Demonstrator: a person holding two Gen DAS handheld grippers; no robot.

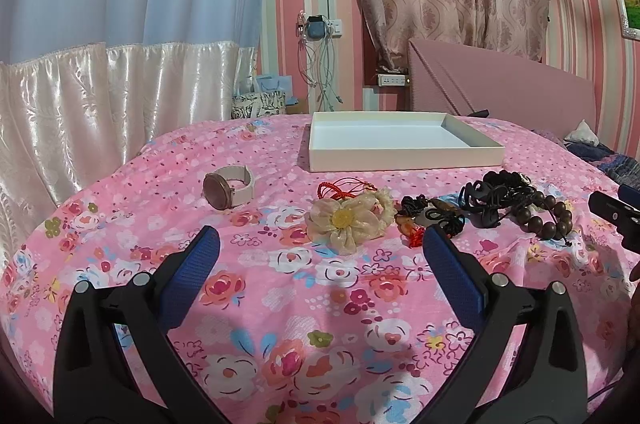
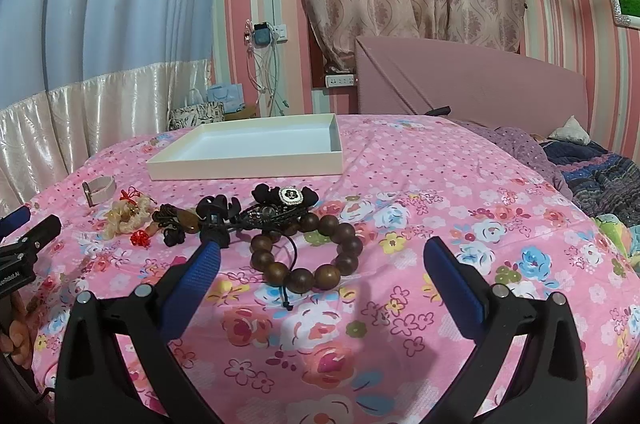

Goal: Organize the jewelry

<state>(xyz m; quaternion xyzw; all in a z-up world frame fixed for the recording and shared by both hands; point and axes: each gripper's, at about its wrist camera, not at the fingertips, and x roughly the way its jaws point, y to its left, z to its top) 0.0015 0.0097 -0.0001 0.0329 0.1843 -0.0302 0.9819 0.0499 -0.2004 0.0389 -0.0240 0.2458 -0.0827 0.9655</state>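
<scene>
Both grippers, left gripper and right gripper, hovered spread and empty, nearest the wooden bead bracelet and fabric flower, jewelry loose on the bedspread, white tray beyond, apparently the destination.

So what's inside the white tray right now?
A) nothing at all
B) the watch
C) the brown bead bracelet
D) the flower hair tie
A: the white tray shows only its bare floor, while the watch, the flower hair tie and the brown bead bracelet all lie on the bedspread in front of it.
</scene>
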